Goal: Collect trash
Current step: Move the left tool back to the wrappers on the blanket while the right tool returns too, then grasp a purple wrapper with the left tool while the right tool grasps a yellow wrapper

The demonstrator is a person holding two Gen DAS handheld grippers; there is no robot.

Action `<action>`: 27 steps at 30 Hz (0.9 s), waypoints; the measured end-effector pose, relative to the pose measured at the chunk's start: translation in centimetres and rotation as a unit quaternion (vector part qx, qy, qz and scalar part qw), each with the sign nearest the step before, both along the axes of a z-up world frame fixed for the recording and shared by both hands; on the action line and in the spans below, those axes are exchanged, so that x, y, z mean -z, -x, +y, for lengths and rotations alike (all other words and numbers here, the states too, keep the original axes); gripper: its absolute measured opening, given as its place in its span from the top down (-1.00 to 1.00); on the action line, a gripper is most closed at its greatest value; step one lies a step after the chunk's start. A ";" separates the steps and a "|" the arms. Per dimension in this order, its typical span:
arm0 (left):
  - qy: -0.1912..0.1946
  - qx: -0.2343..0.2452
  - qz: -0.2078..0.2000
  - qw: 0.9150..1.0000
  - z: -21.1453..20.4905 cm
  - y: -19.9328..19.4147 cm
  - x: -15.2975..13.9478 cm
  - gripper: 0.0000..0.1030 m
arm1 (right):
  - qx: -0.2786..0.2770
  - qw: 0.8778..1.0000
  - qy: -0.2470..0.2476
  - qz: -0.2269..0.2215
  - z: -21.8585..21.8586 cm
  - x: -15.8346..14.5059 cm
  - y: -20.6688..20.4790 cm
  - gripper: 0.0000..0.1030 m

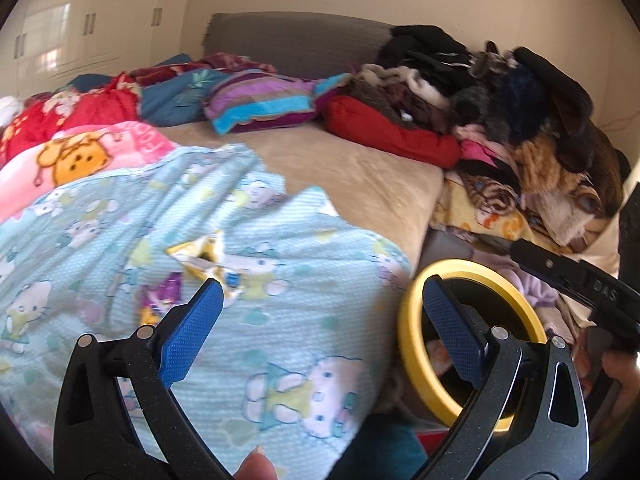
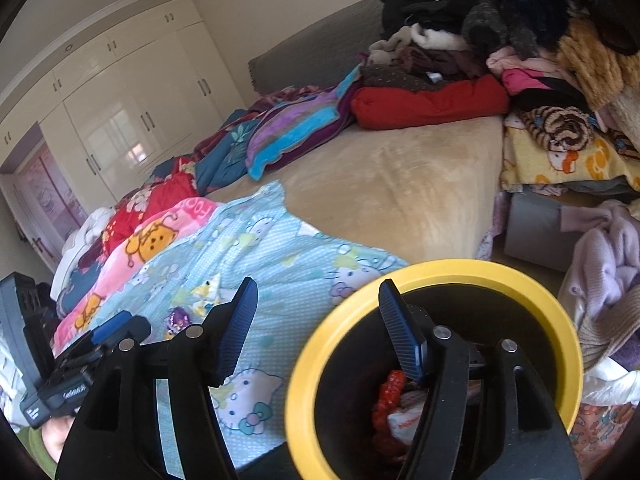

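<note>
1. The left tool point(image 1: 322, 300) is standing wide open with nothing between its blue pads; the right tool point(image 2: 318, 300) is standing partly open, also empty, its right finger hanging over the mouth of the yellow-rimmed black round trash bin point(image 2: 532, 280).
2. The trash bin is sitting on the floor just beside the bed's near corner, at about 4 o'clock in the left wrist view; red and white scraps are already lying inside it.
3. The crumpled yellow-and-white foil wrapper point(image 1: 206, 258) is lying on the pale blue cartoon-print quilt point(image 1: 280, 320), at about 11 o'clock from the left tool's left fingertip and touching nothing else.
4. The small purple foil wrapper point(image 1: 160, 300) is lying near it, at about 8 o'clock from the yellow one.
5. The yellow wrapper's long axis appears to be running from 10 o'clock to 4 o'clock; blur is hiding which end is open.
6. Risk: the pads closing on soft quilt folds together with the thin wrapper, dragging the cloth; or the light foil slipping free before reaching the bin.
</note>
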State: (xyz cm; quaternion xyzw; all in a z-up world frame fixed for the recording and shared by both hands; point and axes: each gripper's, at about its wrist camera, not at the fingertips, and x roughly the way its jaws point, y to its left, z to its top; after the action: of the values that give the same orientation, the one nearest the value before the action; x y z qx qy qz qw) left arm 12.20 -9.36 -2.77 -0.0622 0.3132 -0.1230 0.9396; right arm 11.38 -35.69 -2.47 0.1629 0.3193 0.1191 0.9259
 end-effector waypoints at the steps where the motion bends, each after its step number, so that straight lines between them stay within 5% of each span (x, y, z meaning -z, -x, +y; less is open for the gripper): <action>1: 0.002 -0.009 0.001 1.000 0.7 -0.1 0.1 -0.78 | -0.006 1.000 0.003 0.001 0.7 0.0 -0.3 -0.18; 16: 0.018 -0.118 0.056 0.991 10.7 -2.6 4.2 -0.76 | -0.110 0.993 0.014 0.037 11.2 2.7 -6.3 -0.18; 27: 0.036 -0.119 0.104 0.987 12.7 -4.1 7.5 -0.19 | -0.175 0.980 0.014 0.096 17.4 6.4 -11.2 0.05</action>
State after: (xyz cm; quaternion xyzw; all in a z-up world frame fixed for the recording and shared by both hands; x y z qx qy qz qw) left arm 16.32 3.32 -10.29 -0.1453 0.3945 -0.0141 0.9072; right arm 22.56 -18.28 -8.83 0.1021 0.4320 0.2587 0.8579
